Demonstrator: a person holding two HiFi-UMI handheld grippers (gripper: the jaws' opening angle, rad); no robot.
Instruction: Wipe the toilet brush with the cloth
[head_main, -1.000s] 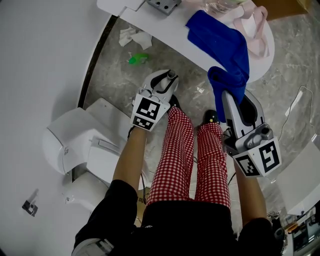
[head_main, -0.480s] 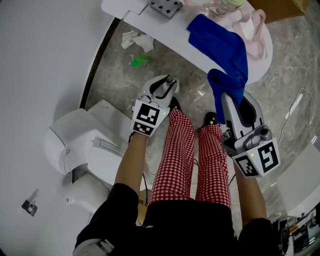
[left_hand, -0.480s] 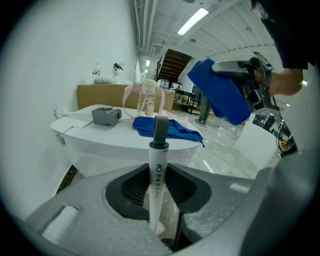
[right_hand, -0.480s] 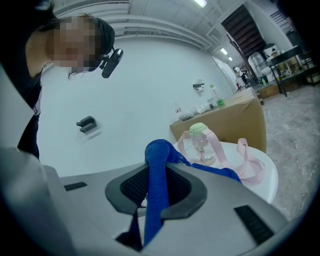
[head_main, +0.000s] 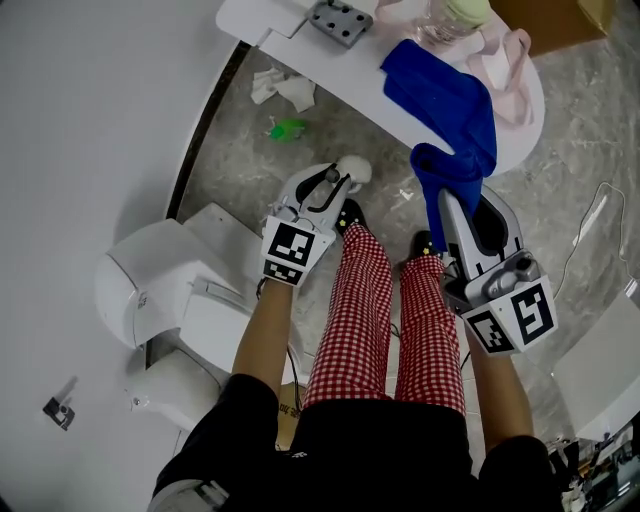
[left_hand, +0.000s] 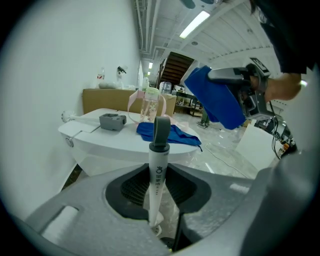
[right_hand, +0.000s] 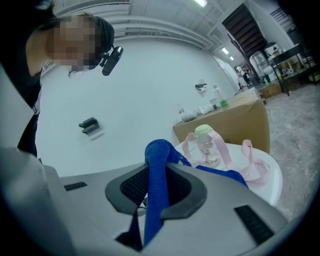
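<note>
The toilet brush (left_hand: 158, 167) has a white handle with a grey top. It stands upright between the jaws of my left gripper (left_hand: 157, 186), which is shut on it. In the head view the left gripper (head_main: 335, 182) hangs over the marble floor, and a pale rounded part (head_main: 352, 170) shows at its fingertips. My right gripper (head_main: 452, 198) is shut on a fold of the blue cloth (head_main: 452, 110). The rest of the cloth trails up onto the white round table (head_main: 300, 35). In the right gripper view the cloth (right_hand: 157, 185) runs straight through the right gripper (right_hand: 156, 189). The two grippers are apart.
A white toilet (head_main: 160, 290) stands at the left by the wall. On the table are a grey block (head_main: 340, 20) and a bottle with a pink strap (head_main: 455, 15). Crumpled tissue (head_main: 280, 85) and a green scrap (head_main: 288, 128) lie on the floor. Red checked trouser legs (head_main: 370, 310) are below the grippers.
My left gripper has lifted a little with the brush, and a pale rounded part now shows at its tips. The right gripper and cloth have stayed put.
</note>
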